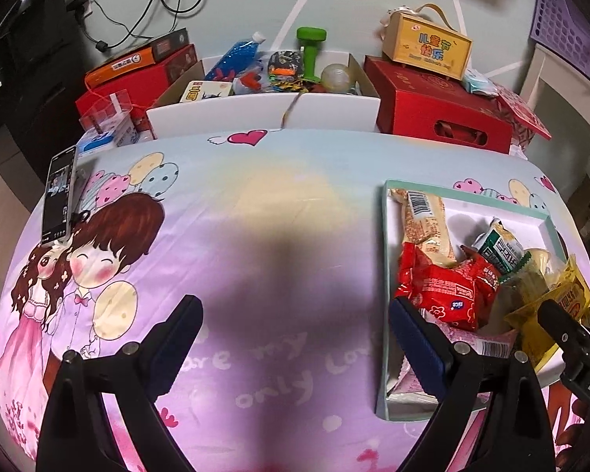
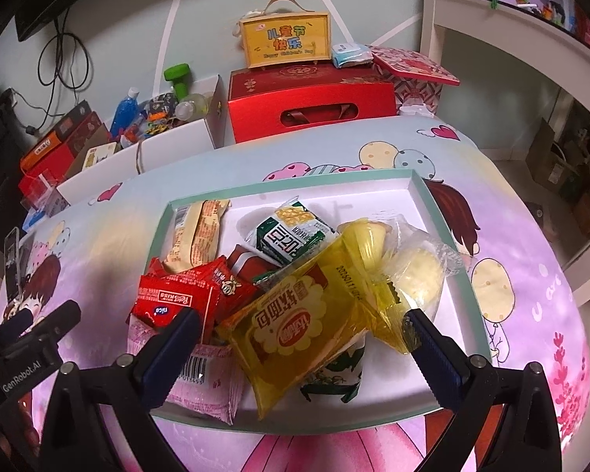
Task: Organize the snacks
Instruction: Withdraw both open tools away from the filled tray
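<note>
A shallow white tray with a teal rim [image 2: 295, 179] [image 1: 385, 275] lies on the cartoon-print cloth [image 1: 255, 204] and holds several snacks in a heap. Among them are a red packet [image 2: 169, 299] [image 1: 444, 287], a green packet [image 2: 291, 236] [image 1: 503, 247], a long beige bar [image 2: 196, 232] [image 1: 424, 216], a pink packet [image 2: 204, 385] and a clear-wrapped round bun [image 2: 417, 275]. My right gripper [image 2: 299, 316] is open above the tray's near side, its fingers straddling a yellow bread packet [image 2: 295, 334] [image 1: 566, 295]. My left gripper [image 1: 295, 306] is open over bare cloth just left of the tray.
Behind the cloth stand a white carton of toys [image 1: 263, 106], a red gift box [image 1: 440, 114] with a yellow handled box [image 1: 428, 43] on top, and stacked red boxes [image 1: 137, 78]. A phone [image 1: 59, 196] lies at the far left. A white shelf [image 2: 491, 39] is at the right.
</note>
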### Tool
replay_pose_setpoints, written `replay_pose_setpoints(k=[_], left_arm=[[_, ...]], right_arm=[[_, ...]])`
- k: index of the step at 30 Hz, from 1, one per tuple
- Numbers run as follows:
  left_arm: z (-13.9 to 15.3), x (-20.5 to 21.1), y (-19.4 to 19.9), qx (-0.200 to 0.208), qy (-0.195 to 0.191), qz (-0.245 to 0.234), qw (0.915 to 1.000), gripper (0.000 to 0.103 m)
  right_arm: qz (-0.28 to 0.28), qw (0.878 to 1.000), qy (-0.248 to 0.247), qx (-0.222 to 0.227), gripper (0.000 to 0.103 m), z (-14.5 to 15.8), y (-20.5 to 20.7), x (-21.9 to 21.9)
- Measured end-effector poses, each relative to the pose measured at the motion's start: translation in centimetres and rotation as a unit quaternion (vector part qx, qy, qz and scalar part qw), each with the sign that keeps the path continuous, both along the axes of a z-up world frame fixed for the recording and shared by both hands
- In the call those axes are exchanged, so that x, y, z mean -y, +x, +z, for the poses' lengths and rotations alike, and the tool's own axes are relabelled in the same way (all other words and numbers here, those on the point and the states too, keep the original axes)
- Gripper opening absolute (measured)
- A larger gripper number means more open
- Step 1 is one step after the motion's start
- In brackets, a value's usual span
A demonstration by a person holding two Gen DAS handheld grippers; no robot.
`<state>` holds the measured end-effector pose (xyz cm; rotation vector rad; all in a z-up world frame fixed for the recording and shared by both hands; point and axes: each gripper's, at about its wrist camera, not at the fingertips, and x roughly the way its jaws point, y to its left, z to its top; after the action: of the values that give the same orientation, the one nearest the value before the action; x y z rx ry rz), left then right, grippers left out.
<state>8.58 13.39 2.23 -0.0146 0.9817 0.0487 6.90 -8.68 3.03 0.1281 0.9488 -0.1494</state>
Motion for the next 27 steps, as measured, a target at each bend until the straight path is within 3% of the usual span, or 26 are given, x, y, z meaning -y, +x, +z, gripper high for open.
replay_pose_setpoints(k=[27], left_arm=[[0.4, -3.6, -4.8, -0.001, 0.035, 0.029, 0.9990, 0.095]], right_arm=[[0.026, 1.000, -0.008, 0.015, 0.103, -0.1, -3.5, -3.4]])
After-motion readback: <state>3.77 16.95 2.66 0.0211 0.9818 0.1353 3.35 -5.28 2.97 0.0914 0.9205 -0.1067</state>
